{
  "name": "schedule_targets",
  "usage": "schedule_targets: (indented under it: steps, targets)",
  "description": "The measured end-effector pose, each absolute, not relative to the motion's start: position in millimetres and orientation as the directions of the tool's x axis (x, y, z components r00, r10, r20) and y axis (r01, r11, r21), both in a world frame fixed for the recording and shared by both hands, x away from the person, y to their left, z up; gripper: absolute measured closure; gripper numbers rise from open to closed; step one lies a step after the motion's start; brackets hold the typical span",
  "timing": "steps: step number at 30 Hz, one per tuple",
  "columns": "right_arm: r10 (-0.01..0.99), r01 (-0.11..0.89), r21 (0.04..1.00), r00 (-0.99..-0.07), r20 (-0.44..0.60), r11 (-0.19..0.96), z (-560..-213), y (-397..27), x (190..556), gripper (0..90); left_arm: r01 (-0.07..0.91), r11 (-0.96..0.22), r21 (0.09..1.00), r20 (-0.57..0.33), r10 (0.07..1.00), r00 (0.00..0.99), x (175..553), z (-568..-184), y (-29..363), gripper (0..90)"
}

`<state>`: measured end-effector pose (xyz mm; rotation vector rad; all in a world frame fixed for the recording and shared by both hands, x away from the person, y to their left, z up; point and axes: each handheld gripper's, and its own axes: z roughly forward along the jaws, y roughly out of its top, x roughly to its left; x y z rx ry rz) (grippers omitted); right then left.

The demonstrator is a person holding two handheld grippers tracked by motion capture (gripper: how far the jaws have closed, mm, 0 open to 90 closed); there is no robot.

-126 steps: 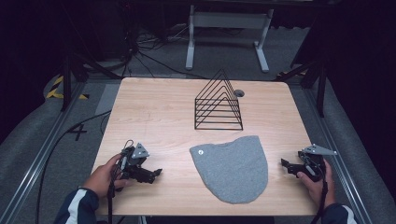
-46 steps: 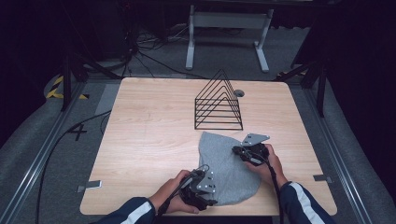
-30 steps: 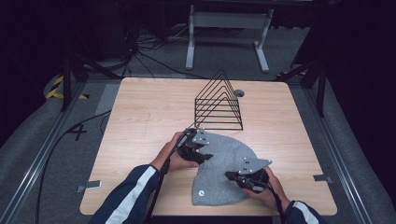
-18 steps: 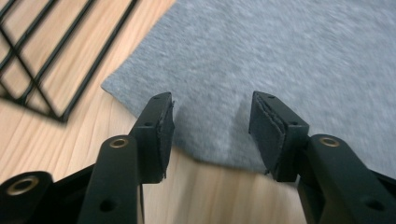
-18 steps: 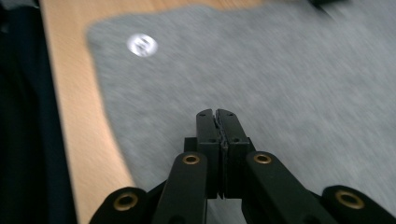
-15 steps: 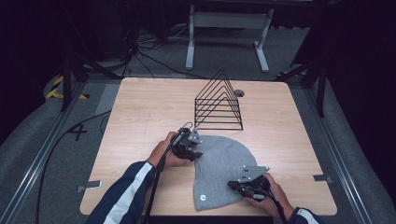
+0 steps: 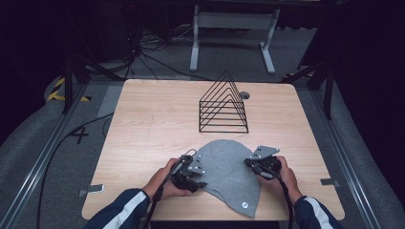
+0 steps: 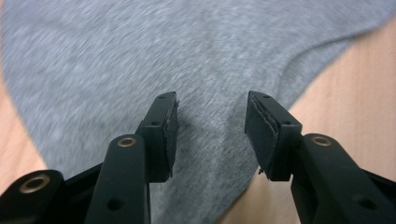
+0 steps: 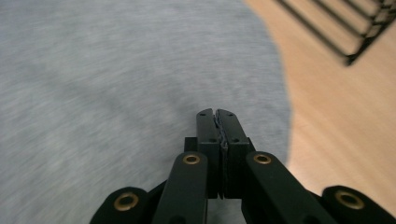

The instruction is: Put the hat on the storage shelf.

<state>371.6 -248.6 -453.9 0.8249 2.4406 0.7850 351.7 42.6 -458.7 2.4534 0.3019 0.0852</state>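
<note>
Since the earlier frame both your hands have come toward the near edge of the worktop point(image 7: 143, 124), and the hat point(image 7: 229, 171) has swung so its crown now points at the rack point(image 7: 223, 105) and its brim corner hangs near the front edge. Your left gripper point(image 8: 212, 135) sits at the hat's left edge with its jaws partly apart; they have just been closing, and they stand over the cloth without pinching it. Your right gripper point(image 9: 217, 126), at the hat's right edge, has its jaws together, and I cannot tell whether any cloth is caught between them. If you close the left gripper from here, you may bunch up only the top layer, or skid the hat toward the front edge.
</note>
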Motion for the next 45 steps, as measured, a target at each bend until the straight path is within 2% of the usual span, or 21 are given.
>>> schedule_targets:
  steps: [5,7,9,12,14,18,19,21,24,26,30,33,35,37,38,39,45]
  targets:
    - [0.694,0.434,0.657,-0.693,-0.193,0.616,-455.2,-253.3,390.6,89.6,0.188,-0.741,0.645,-0.055,0.200,0.978,340.7,-460.8,27.3,52.8]
    - [0.705,0.444,0.662,-0.686,-0.182,0.603,-455.2,-255.4,394.4,89.0,0.158,-0.746,0.647,-0.032,0.180,0.983,336.5,-461.0,21.5,51.0]
    - [0.711,0.452,0.665,-0.681,-0.174,0.595,-454.2,-258.3,395.0,82.0,0.178,-0.743,0.646,-0.050,0.191,0.980,336.6,-459.4,20.7,46.8]
    - [0.735,0.465,0.683,-0.660,-0.158,0.564,-446.6,-266.7,392.4,73.4,0.228,-0.701,0.675,-0.054,0.261,0.964,346.1,-457.9,25.8,39.9]
    - [0.755,0.490,0.697,-0.646,-0.113,0.524,-440.0,-275.2,389.9,65.3,0.230,-0.687,0.689,-0.025,0.295,0.955,356.0,-453.9,32.5,36.8]
    - [0.759,0.549,0.647,-0.647,-0.072,0.529,-442.4,-282.2,385.5,50.8,0.288,-0.632,0.720,-0.018,0.398,0.917,386.2,-445.0,49.7,34.3]
    - [0.760,0.560,0.633,-0.647,-0.071,0.535,-444.1,-281.8,384.8,49.7,0.294,-0.633,0.716,0.001,0.423,0.906,396.7,-443.4,52.4,34.3]
    - [0.761,0.566,0.626,-0.644,-0.070,0.537,-445.6,-282.0,383.7,47.9,0.323,-0.619,0.716,-0.017,0.447,0.894,408.1,-443.5,54.4,34.1]
    - [0.779,0.597,0.610,-0.625,-0.052,0.520,-448.4,-282.2,384.3,38.9,0.358,-0.634,0.686,-0.034,0.463,0.886,431.2,-450.2,52.2,32.9]
    - [0.783,0.606,0.612,-0.621,-0.037,0.509,-449.6,-282.3,385.7,37.9,0.351,-0.656,0.669,-0.014,0.460,0.888,441.0,-457.5,47.5,32.9]
    - [0.791,0.616,0.617,-0.612,-0.017,0.490,-451.6,-284.2,389.2,33.2,0.358,-0.655,0.665,-0.057,0.434,0.899,446.8,-464.2,38.9,28.6]
    - [0.779,0.608,0.616,-0.627,-0.014,0.501,-451.2,-284.0,392.1,37.9,0.339,-0.681,0.649,-0.027,0.424,0.905,443.8,-463.2,34.4,28.0]
    - [0.776,0.606,0.618,-0.630,-0.010,0.500,-450.4,-281.8,392.5,46.0,0.344,-0.687,0.640,-0.029,0.426,0.904,441.1,-462.5,32.9,28.1]
    - [0.779,0.605,0.623,-0.627,-0.011,0.496,-450.5,-279.9,392.3,48.7,0.345,-0.693,0.633,-0.030,0.424,0.905,440.1,-461.2,32.3,33.5]
    - [0.778,0.607,0.620,-0.629,-0.009,0.497,-450.0,-278.6,392.1,51.8,0.332,-0.699,0.633,-0.031,0.407,0.913,437.9,-460.0,31.6,33.5]
    - [0.771,0.604,0.615,-0.636,-0.011,0.507,-449.3,-277.2,391.9,55.6,0.330,-0.695,0.639,-0.030,0.406,0.913,436.0,-460.3,31.1,39.7]
    - [0.763,0.602,0.629,-0.646,0.022,0.492,-449.8,-274.7,392.7,77.0,0.329,-0.680,0.655,-0.055,0.391,0.919,434.2,-459.9,32.9,61.6]
